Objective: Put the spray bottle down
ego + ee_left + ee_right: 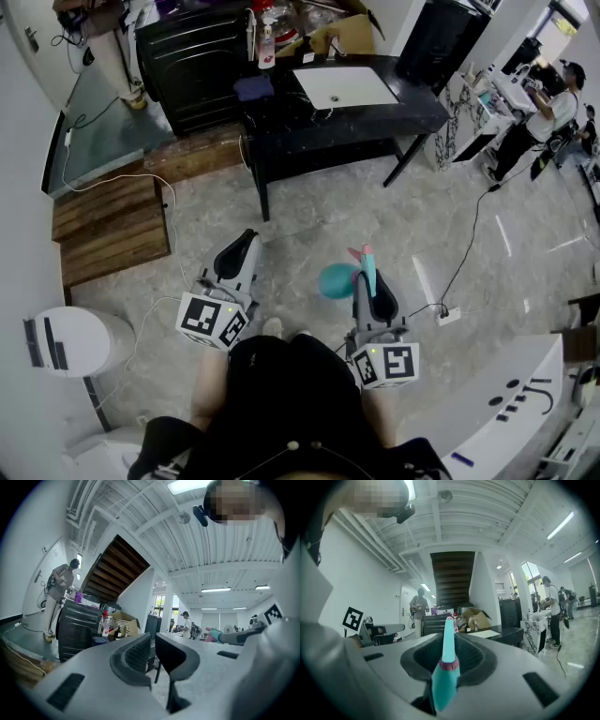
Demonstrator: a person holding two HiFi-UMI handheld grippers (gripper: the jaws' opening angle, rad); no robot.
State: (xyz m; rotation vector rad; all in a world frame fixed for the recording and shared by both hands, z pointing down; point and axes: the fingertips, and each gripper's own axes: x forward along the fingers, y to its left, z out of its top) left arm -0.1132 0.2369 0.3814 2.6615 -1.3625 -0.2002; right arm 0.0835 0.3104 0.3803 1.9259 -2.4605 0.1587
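- Two grippers are out over the floor (309, 216): the right gripper (371, 286) clamps the teal spray bottle (336, 279), while the left gripper (246, 240) has its jaws nearly together and is empty.
- Black surface (412, 103) stands ahead, and a white socket block (448, 316) lies to the right.

Open floor (309, 220), black table (412, 105) ahead

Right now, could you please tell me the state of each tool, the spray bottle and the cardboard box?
spray bottle: clamped in the right tool, held above the floor, not yet put down.
right tool: shut on the spray bottle.
left tool: shut, nothing between its jaws.
cardboard box: flaps open.
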